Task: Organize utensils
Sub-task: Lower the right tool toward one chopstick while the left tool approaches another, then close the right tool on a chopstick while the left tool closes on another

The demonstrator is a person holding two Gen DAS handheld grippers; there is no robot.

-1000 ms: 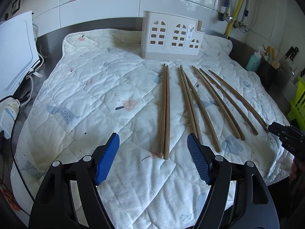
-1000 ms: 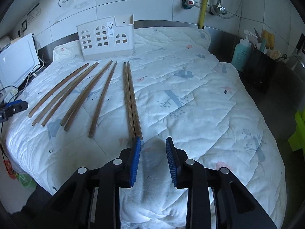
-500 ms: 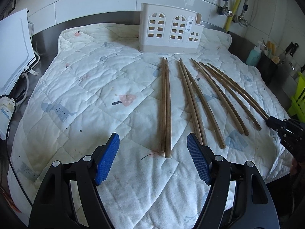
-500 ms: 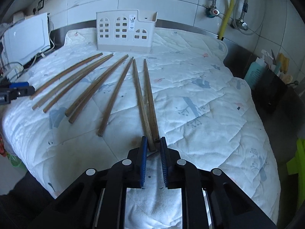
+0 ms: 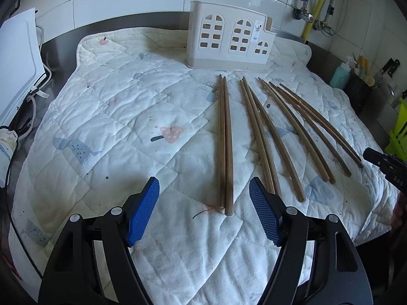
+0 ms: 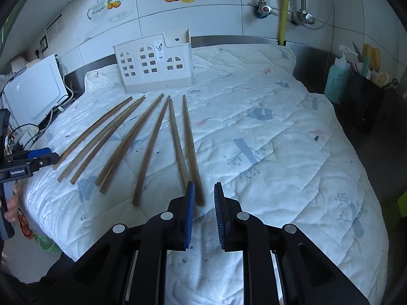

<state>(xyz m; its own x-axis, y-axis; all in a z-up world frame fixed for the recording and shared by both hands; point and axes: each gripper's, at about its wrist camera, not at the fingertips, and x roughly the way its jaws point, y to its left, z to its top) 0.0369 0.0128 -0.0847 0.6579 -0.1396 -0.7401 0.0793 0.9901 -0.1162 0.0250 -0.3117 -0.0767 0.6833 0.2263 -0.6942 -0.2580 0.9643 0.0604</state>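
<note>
The left gripper (image 5: 203, 213) hangs with its blue pads wide apart over a white quilted cloth (image 5: 122, 127), nothing between them. Just ahead lie two chopsticks (image 5: 225, 142) side by side (more fan out rightward), pointing toward a white utensil holder (image 5: 229, 38).

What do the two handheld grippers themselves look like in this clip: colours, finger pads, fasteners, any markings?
Both match: the left gripper and right gripper have black plastic frames with cut-out slots, silver round screw heads at the pivots, and blue textured pads on the fingers. Seen from the right wrist, the left unit carries a small white-lettered label, unreadable. No sleeve or cable shows.
</note>
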